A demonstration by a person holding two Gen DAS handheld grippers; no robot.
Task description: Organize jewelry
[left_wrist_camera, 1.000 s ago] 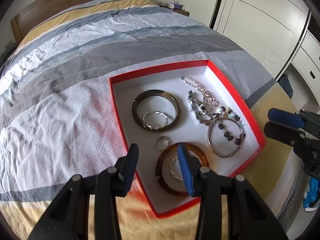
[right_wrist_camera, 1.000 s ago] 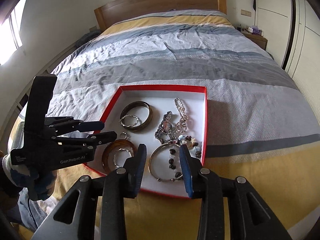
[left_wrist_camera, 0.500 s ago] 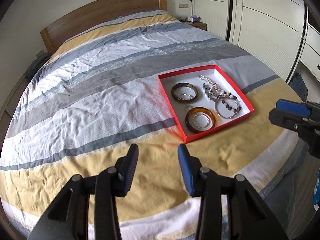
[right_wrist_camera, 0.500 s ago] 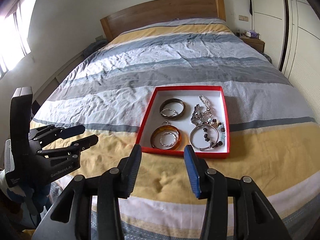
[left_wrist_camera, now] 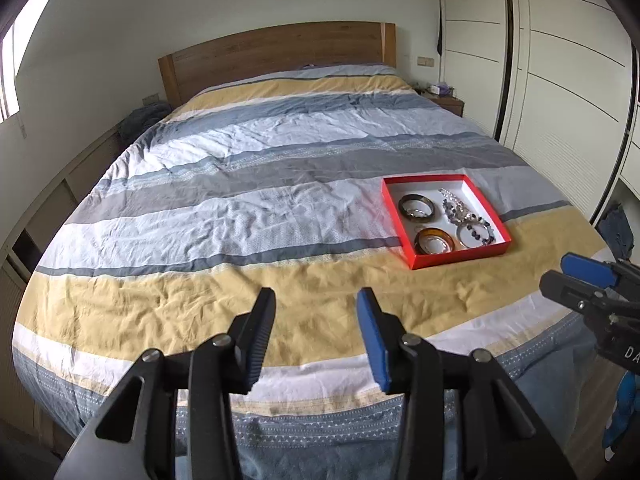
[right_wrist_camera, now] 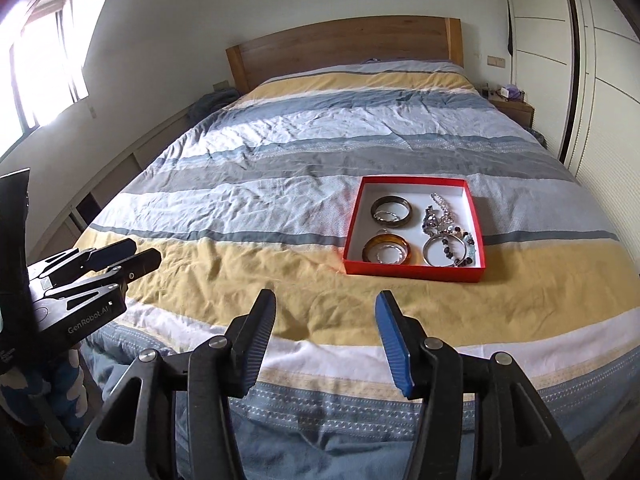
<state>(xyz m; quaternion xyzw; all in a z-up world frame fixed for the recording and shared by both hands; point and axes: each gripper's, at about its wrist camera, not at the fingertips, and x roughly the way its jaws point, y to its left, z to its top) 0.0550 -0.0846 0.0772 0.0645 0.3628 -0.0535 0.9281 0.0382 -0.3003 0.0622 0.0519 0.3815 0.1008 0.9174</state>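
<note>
Striped blue, grey and yellow bedding (right_wrist_camera: 280, 208) covers the wide bed beneath both tools. Held above its foot edge, the left gripper (left_wrist_camera: 316, 334) is spread wide and grips nothing; the right gripper (right_wrist_camera: 326, 334) is likewise parted and empty. Well beyond them, a shallow red cardboard box (right_wrist_camera: 412, 273) is set on the bedding, with bangles and chains (right_wrist_camera: 440, 220) laid inside.
</note>
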